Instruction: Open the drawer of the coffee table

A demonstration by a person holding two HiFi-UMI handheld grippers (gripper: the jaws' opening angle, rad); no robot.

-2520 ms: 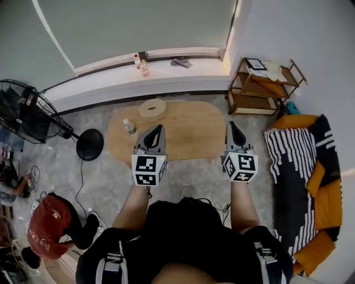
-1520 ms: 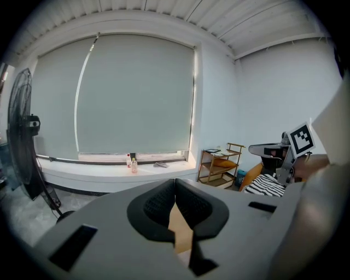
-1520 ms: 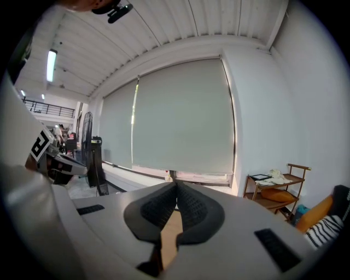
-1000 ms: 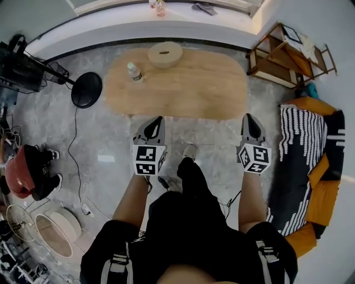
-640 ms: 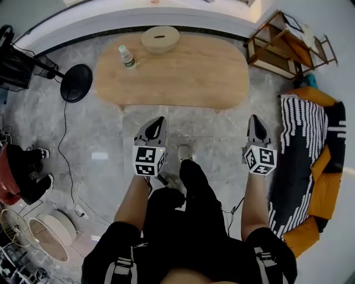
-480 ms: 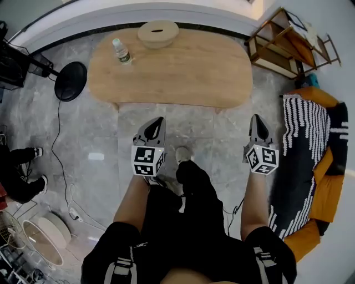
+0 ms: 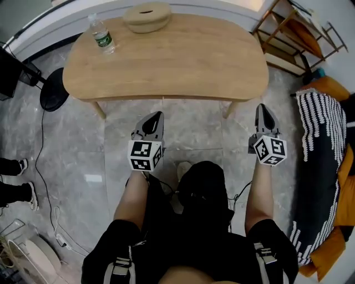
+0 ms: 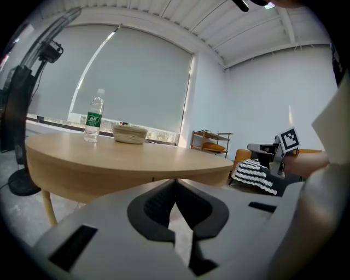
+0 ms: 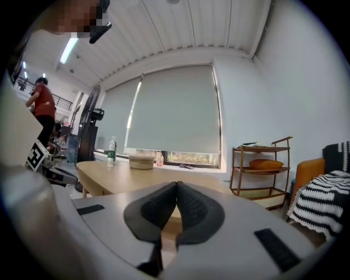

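The oval wooden coffee table (image 7: 183,55) stands just ahead of me, its front edge facing both grippers. I cannot make out a drawer front along that edge. My left gripper (image 7: 158,115) hangs shut and empty in front of the table's left half, short of the edge. My right gripper (image 7: 264,106) is also shut and empty, near the table's right front leg. In the left gripper view the closed jaws (image 8: 175,180) sit level with the table's rim (image 8: 109,158). In the right gripper view the jaws (image 9: 176,184) meet in front of the tabletop (image 9: 109,175).
A water bottle (image 7: 101,36) and a round woven bowl (image 7: 147,14) stand on the table's far left. A fan base (image 7: 52,94) sits on the floor at left. A wooden shelf (image 7: 299,39) and a sofa with a striped blanket (image 7: 319,150) are at right.
Both grippers have sunk low in front of the table, still shut. The table now looks larger and closer in the head view, and the person has crouched.
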